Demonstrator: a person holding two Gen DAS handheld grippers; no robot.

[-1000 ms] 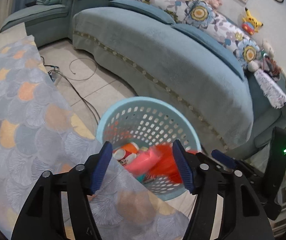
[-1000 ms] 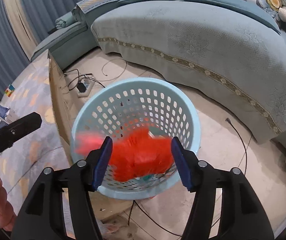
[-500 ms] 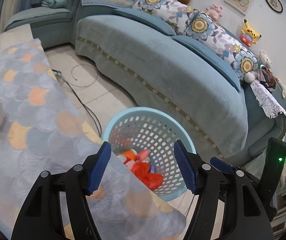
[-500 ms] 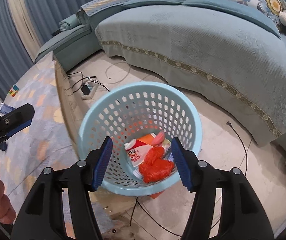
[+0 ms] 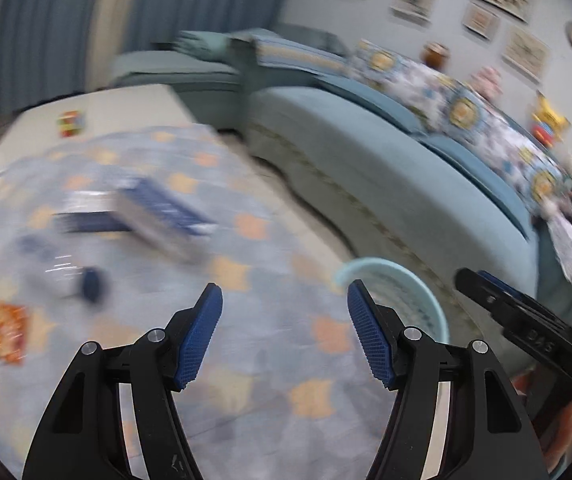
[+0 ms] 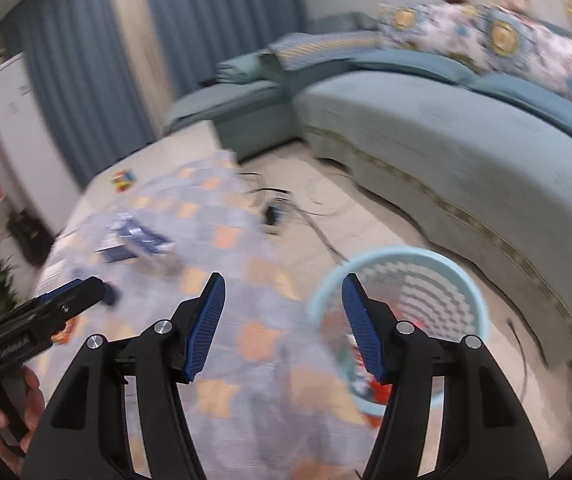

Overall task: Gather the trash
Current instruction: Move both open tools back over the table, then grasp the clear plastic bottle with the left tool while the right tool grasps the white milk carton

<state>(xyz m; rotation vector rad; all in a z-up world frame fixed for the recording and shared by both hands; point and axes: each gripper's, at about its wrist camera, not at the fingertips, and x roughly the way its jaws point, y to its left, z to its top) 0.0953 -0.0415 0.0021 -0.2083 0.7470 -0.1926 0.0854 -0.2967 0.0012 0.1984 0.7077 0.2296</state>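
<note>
**Both grippers empty over the tabletop, basket on the floor beside it**

The left gripper (image 5: 284, 330) hangs above the patterned cloth (image 5: 246, 360) with its blue fingers (image 5: 200, 336) spread wide and nothing between them. The right gripper (image 6: 282, 324) is likewise released and empty, its fingers (image 6: 206, 324) apart, above the cloth's edge. Each gripper shows in the other's view: the right one at the right edge of the left view, the left one at the lower left of the right view, held by a hand (image 6: 2, 412).

The basket (image 6: 469, 292), pale blue with a perforated wall, stands on the floor (image 6: 385, 224) just beside the tabletop (image 6: 158, 160), between it and the sofa (image 6: 465, 140). Inside it lie red and white pieces of trash (image 6: 381, 390), partly hidden behind the right finger. In the left view only the basket's rim (image 5: 405, 276) shows past the cloth.

On the cloth, well apart from the basket, lie a blue-and-white box (image 5: 158, 216), a small dark object (image 5: 92, 284), and an orange wrapper (image 5: 0, 330) near the left edge. A colour cube (image 5: 70, 123) sits on the bare tabletop beyond the cloth. Cables (image 6: 286, 208) trail over the floor near the sofa. Both views are blurred, so finer detail cannot be made out.
</note>
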